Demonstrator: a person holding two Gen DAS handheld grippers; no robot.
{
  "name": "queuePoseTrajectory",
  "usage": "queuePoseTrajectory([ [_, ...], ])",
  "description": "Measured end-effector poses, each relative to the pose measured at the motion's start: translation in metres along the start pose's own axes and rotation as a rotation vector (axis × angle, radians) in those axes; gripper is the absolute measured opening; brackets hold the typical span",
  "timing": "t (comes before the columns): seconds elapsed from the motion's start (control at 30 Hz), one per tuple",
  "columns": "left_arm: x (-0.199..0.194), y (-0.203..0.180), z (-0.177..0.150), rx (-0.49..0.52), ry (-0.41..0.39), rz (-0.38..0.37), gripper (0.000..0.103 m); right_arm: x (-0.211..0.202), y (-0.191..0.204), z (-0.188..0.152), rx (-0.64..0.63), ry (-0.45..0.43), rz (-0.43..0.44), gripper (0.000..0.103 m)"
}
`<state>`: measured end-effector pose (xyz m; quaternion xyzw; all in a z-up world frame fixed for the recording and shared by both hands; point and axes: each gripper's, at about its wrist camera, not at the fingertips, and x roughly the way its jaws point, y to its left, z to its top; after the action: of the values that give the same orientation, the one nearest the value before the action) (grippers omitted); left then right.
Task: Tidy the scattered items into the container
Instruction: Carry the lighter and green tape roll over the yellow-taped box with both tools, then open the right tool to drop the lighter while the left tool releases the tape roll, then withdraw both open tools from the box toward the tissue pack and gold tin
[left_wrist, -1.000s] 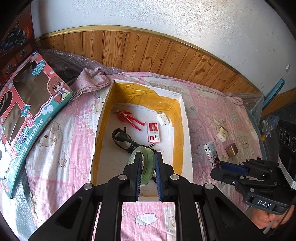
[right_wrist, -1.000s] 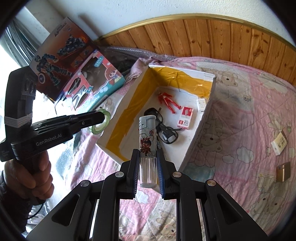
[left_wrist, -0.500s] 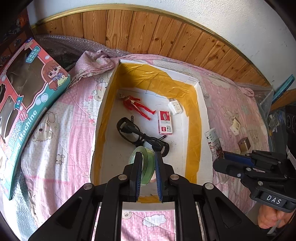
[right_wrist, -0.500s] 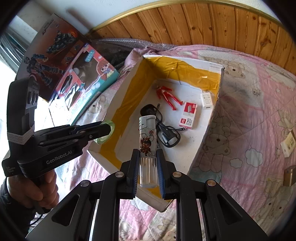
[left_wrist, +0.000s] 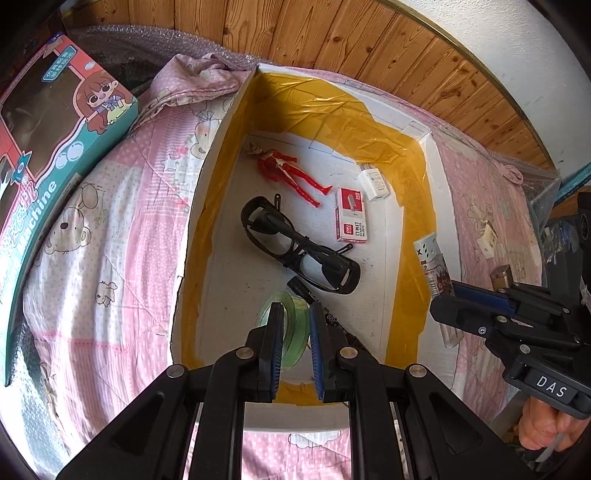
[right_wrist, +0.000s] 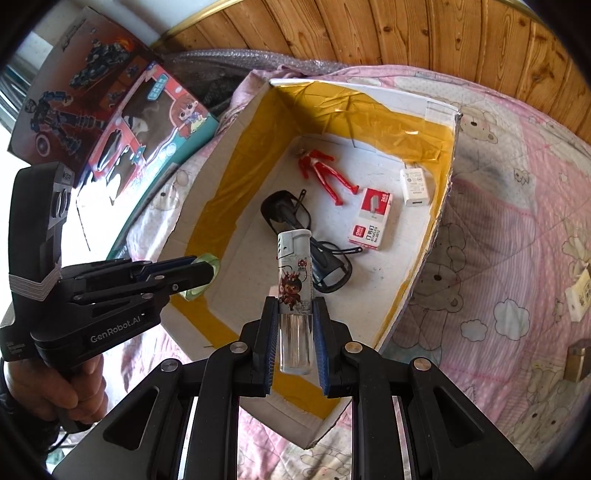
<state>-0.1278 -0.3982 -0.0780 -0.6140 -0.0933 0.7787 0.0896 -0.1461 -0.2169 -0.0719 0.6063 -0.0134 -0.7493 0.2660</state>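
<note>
One roll of green translucent tape (left_wrist: 291, 332) is pinched by the left gripper (left_wrist: 295, 314) above the white cardboard box lined with yellow tape (left_wrist: 413, 206); one printed lighter (right_wrist: 294, 280) is clamped by the right gripper (right_wrist: 295, 310) above it. Five items are counted inside: one red figure (left_wrist: 288, 171), one pair of black glasses (left_wrist: 299, 247), one red-and-white staple box (left_wrist: 351, 216), one white charger (left_wrist: 373, 180), one black clip (left_wrist: 295, 285).

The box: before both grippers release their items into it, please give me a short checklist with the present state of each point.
1. Left gripper shut on the green tape roll: ok.
2. Right gripper shut on the lighter: ok.
3. Tape roll over the box floor, not the rim: ok.
4. Lighter inside the box walls: ok in the right wrist view, near the right wall in the left wrist view.
5. Free floor under the tape roll, beside the black glasses: cannot tell.
6. Items left on the bedsheet: not ok, some small items remain.
</note>
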Motion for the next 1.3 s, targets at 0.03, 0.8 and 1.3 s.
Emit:
queuePoseTrajectory([
  [0.03, 0.002, 0.002, 0.0, -0.006, 0.005, 0.001, 0.015, 0.001, 0.0, 0.001, -0.001, 0.004, -0.002, 0.019],
  [0.8, -0.028, 0.021, -0.011, -0.1, -0.075, 0.026, 0.053, -0.027, -0.013, -0.026, 0.061, -0.062, -0.007, 0.037],
  [1.3, -0.068, -0.01, -0.05, -0.058, -0.13, -0.029, 0.053, -0.066, 0.014, -0.073, 0.035, -0.115, 0.034, 0.035],
])
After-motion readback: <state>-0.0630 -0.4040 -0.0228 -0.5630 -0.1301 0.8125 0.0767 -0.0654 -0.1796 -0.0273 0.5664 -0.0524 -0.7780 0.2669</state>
